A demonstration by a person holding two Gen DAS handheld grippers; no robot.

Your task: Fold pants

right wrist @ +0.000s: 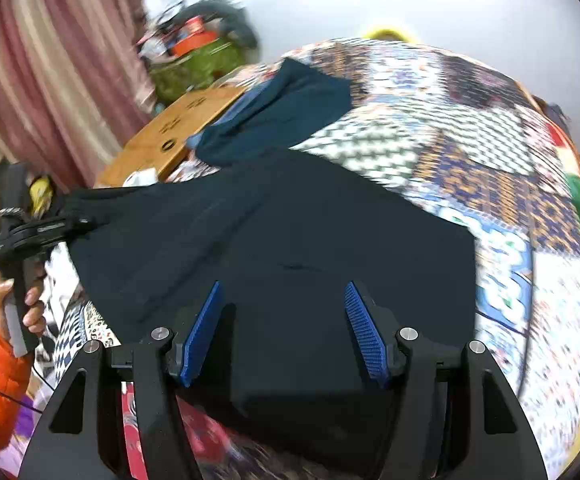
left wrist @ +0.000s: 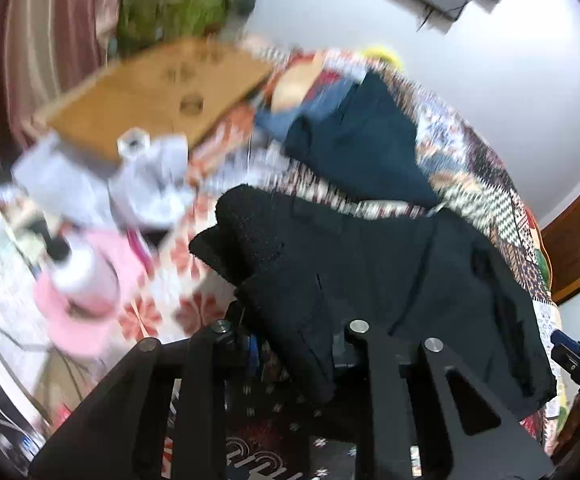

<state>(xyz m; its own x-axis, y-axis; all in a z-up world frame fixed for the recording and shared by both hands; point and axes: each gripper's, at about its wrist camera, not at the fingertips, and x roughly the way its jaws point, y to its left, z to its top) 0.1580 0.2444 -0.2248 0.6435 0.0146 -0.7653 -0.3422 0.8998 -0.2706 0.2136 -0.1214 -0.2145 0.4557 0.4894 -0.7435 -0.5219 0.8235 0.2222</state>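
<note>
**Dark pants held at one end over a patchwork bed**

Nearest the right wrist camera, the right gripper [right wrist: 285, 332] is seen with its ribbed blue pads [right wrist: 203, 334] spread wide apart, nothing caught between them; the dark pants [right wrist: 273, 248] lie flat beneath, smooth-surfaced and broad. At the left of that view, the left gripper [right wrist: 77, 224] is seen clamped on a bunched end of the pants, its handle held by the person's hand [right wrist: 25, 304] in an orange sleeve. From the left wrist camera, thick black knitted fabric [left wrist: 290, 264] is draped over that gripper's fingers, which are hidden by it. Beyond, the patchwork quilt [right wrist: 490, 168] is spread bare to the right, checked and floral in panels. A second, teal garment [right wrist: 290, 108] is laid farther back, beside a flat cardboard box [right wrist: 177, 136]. Striped curtains [right wrist: 49, 80] hang at the far left, heavily blurred.
</note>
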